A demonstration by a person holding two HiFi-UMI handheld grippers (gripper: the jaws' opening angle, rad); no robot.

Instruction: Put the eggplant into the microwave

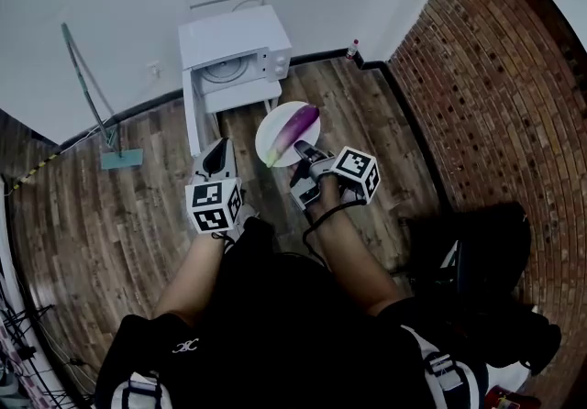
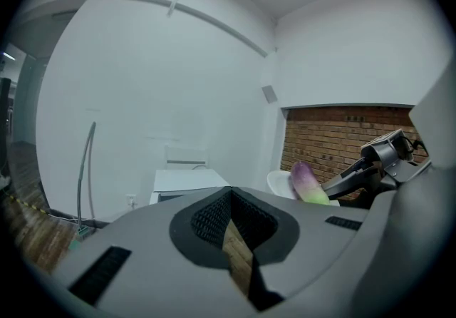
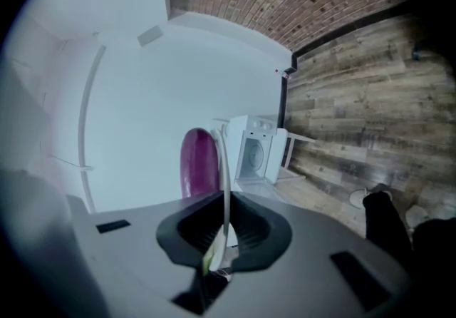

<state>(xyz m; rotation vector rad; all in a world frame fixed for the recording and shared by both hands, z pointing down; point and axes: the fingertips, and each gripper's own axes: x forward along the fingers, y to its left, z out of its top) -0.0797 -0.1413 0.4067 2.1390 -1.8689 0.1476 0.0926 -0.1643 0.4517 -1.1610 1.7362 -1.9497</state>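
A purple eggplant lies on a white plate held above the wood floor. My right gripper is shut on the plate's near rim. In the right gripper view the plate's edge stands upright between the jaws, with the eggplant behind it. The white microwave stands just beyond the plate with its door open, and shows too in the right gripper view. My left gripper hangs left of the plate, shut and empty. Its own view shows the eggplant and microwave ahead.
A long-handled mop with a green head leans by the white wall at left. A small bottle stands in the corner. A brick wall runs along the right. Dark bags lie at lower right.
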